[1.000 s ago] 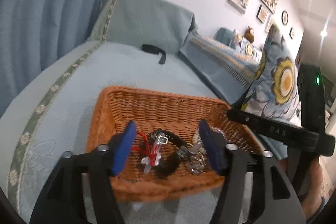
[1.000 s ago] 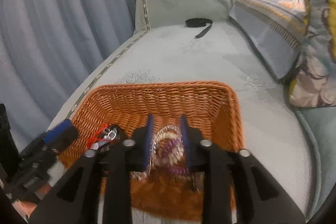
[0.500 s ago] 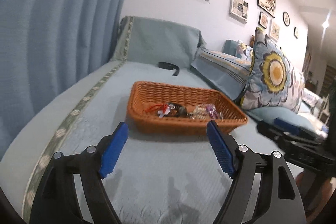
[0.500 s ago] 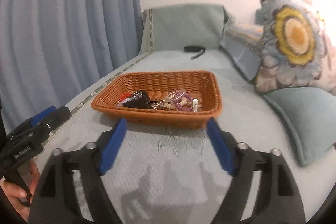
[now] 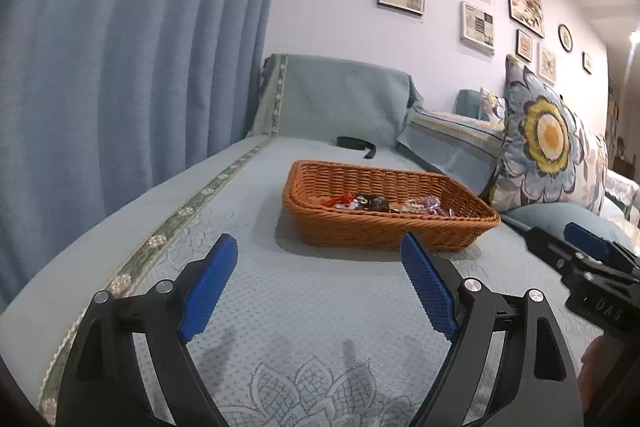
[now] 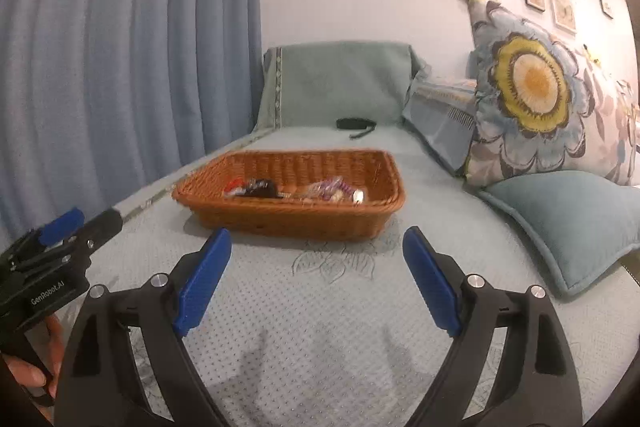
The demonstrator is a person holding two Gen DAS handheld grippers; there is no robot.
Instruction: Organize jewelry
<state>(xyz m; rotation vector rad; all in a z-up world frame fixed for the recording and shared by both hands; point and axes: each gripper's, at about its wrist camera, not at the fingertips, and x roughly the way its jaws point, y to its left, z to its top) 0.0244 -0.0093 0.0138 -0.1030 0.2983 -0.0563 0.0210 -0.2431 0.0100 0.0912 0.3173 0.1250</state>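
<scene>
Both grippers are hanging back from the wicker basket [image 5: 390,223] on the sofa seat [image 5: 280,307], the left gripper [image 5: 320,287] and the right gripper [image 6: 316,279] each having just spread its blue fingers wide, with nothing between them. The jewelry [image 6: 296,190] is lying in a heap on the basket floor, a dark watch-like piece and red cord toward the left, beaded pieces toward the right. It is looking like the gathering step is done, and any next move is calling for a fresh reach forward over the rim.
</scene>
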